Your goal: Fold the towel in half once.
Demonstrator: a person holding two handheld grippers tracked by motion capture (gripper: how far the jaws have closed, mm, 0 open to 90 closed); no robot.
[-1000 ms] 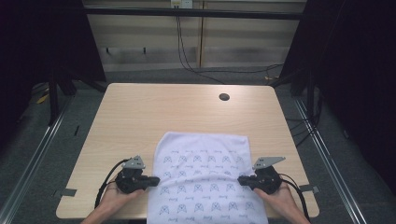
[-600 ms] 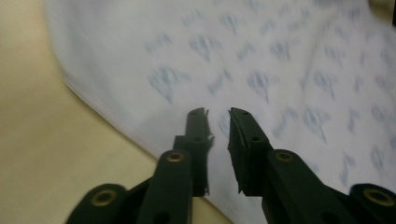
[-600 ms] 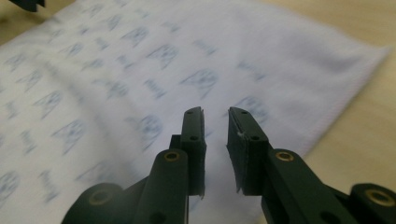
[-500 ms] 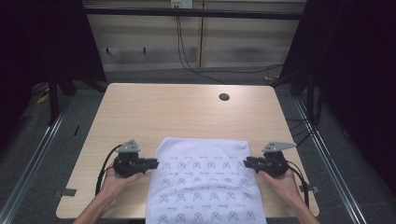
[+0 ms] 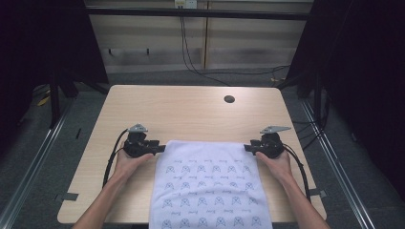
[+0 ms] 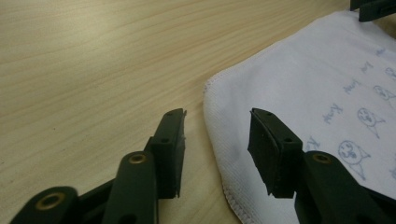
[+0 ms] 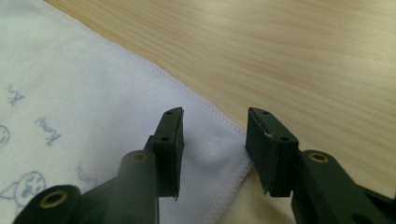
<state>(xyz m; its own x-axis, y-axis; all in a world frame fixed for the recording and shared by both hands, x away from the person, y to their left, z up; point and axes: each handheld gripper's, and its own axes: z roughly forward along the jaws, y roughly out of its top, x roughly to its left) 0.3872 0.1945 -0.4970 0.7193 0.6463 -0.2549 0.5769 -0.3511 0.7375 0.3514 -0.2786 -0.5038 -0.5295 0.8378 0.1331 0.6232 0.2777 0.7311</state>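
Observation:
A white towel (image 5: 210,183) with small blue prints lies flat on the wooden table (image 5: 191,114) and hangs over its front edge. My left gripper (image 5: 159,148) sits at the towel's far left corner and my right gripper (image 5: 248,148) at its far right corner. In the left gripper view, the left gripper (image 6: 217,116) has just been opening, and the towel's (image 6: 303,93) hemmed corner lies on the wood between the jaws, untouched by the pads. In the right gripper view, the right gripper (image 7: 215,114) has likewise just been opening over the other corner of the towel (image 7: 93,93), with no grip on it.
A dark round hole (image 5: 229,99) is set in the tabletop near the far edge. The far half of the table is bare wood. Black frame posts and cables stand beyond the table, with floor rails on both sides.
Both hands moved away from the person, carrying the towel's corners farther up the table. The bulged cloth now lies flat with a straight far edge. Both grippers went from shut to open.

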